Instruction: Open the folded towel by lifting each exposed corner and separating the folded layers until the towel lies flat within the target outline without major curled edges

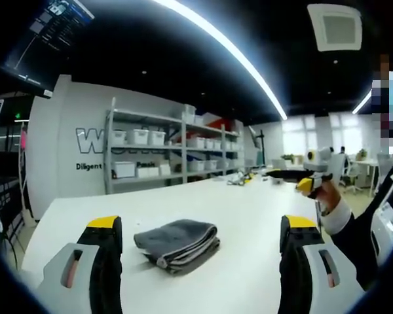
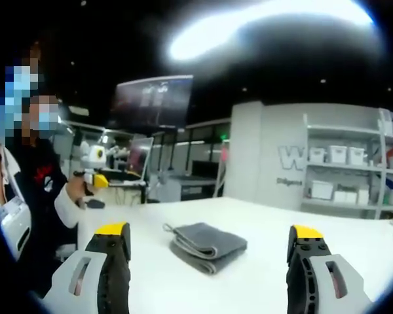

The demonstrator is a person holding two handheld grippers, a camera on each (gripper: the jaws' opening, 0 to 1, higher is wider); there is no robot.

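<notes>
A folded grey towel (image 1: 180, 242) lies on the white table (image 1: 249, 209), its layered edges facing the left gripper view. My left gripper (image 1: 202, 224) is open just short of it, and the towel sits between the lines of the two yellow-tipped jaws. In the right gripper view the same towel (image 2: 206, 245) shows from another side, with a small loop at one corner. My right gripper (image 2: 209, 231) is open too and hangs short of the towel. The right gripper (image 1: 306, 185) also appears at the right, held in a hand. The left gripper (image 2: 95, 178) appears at the left, held in a hand.
Metal shelves with white bins (image 1: 164, 154) stand against the wall behind the table, seen again as shelves (image 2: 354, 173) at the right. A monitor (image 2: 150, 101) and desks stand beyond the table's edge. The person's sleeve (image 2: 62, 203) reaches over the table's left side.
</notes>
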